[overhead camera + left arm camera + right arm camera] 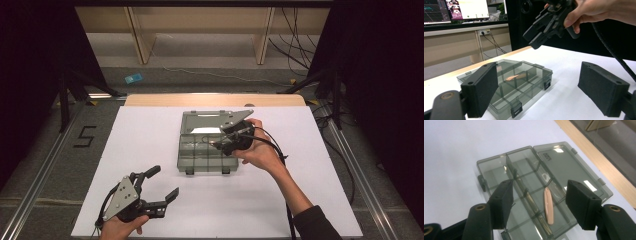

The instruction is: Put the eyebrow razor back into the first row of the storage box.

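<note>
A smoky transparent organizer box (186, 159) lies open mid-table, its lid (207, 119) folded flat toward the far side. One slim pinkish-beige piece (548, 206) lies in a long compartment beside the lid hinge; the left gripper view also catches this piece (513, 77) through the box (541, 71). My right gripper (539, 202) hangs open above the box (494, 167), jaws pointing down at the compartments and holding nothing. In the high view the right gripper (222, 144) hovers over the box's right half. My left gripper (165, 181) rests open near the front left, aimed at the box.
The white table sheet (150, 130) ends at a wooden strip (215, 100) at the far side. A cable (272, 145) trails from the right gripper over the person's wrist. Wooden shelving legs (142, 40) and floor cables (295, 45) stand beyond the table.
</note>
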`<state>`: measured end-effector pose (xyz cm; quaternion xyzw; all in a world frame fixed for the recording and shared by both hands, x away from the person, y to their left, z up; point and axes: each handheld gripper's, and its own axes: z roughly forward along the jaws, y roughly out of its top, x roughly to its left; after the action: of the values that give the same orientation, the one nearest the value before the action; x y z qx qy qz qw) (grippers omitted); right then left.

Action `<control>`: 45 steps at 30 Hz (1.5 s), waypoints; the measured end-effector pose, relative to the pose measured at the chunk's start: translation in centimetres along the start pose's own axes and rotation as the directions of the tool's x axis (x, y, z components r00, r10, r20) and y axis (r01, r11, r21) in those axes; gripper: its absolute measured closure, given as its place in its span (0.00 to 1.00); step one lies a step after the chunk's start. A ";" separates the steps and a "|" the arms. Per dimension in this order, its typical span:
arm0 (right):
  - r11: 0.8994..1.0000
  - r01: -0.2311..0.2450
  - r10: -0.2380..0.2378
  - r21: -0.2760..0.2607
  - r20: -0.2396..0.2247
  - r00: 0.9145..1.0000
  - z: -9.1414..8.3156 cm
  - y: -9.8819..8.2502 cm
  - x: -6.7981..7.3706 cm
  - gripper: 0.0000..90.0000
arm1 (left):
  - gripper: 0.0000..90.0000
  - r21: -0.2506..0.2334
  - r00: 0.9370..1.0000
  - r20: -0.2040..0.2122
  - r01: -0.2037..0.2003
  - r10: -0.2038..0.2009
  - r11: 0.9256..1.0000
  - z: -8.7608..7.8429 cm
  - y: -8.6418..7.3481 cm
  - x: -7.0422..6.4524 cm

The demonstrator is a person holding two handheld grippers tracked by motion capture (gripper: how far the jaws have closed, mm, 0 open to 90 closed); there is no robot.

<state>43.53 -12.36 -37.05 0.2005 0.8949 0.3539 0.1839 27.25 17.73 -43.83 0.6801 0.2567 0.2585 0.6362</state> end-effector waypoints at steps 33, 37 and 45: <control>0.983 -0.099 0.101 -0.157 0.003 0.995 -3.6 -4.7 2.3 0.33 | 0.17 -0.005 1.000 0.000 -0.004 0.004 1.000 -0.1 0.1 0.0; 0.981 -0.098 0.100 -0.169 -0.001 0.995 -3.9 -5.1 2.9 0.33 | 0.17 -0.004 1.000 -0.001 -0.002 0.002 1.000 -0.1 0.1 0.0; 0.975 -0.102 0.098 -0.199 -0.028 0.995 -4.4 -5.7 3.5 0.33 | 0.17 -0.004 1.000 0.001 -0.003 0.003 1.000 -0.1 0.1 0.0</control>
<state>37.22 -16.88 -38.74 0.2226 0.8450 0.4528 0.1771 27.14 17.78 -43.72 0.6794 0.2547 0.2598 0.6373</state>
